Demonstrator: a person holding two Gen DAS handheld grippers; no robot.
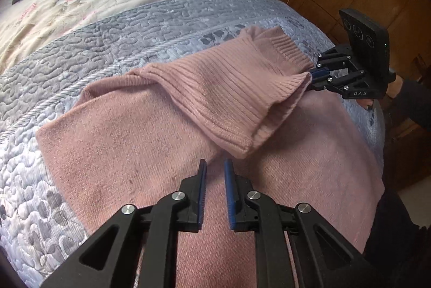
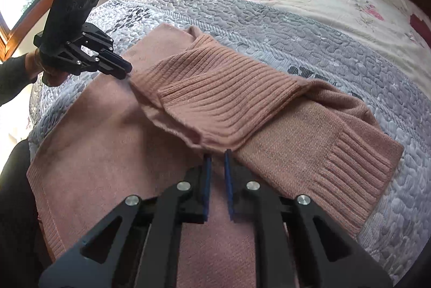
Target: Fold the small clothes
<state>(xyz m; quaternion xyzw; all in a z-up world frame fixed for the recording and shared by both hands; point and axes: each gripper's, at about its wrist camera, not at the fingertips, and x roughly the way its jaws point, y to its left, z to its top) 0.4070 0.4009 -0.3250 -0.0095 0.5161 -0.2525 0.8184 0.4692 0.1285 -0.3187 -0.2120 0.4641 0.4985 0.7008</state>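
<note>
Sleeve fold in hand on the pink sweater point(image 1: 140, 142), spread on the grey quilt point(image 1: 80, 45).

Both ribbed sleeves point(image 2: 229, 99) lie crossed over the body. Your left gripper point(image 1: 215, 167) and right gripper point(image 2: 216, 156) hover with fingers slightly parted, pinching nothing. Next, I judge, grasp the hem and fold upward.

ribbed pink knit sweater point(image 1: 215, 99) on quilted bedspread point(image 1: 134, 27).

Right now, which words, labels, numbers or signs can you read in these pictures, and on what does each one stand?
"DAS": on the black body of the right gripper, near its fingers, in the left wrist view.
Three round marks on the black block above that gripper: too blurred to read.
No text shows on the pink sweater or the quilt.
</note>
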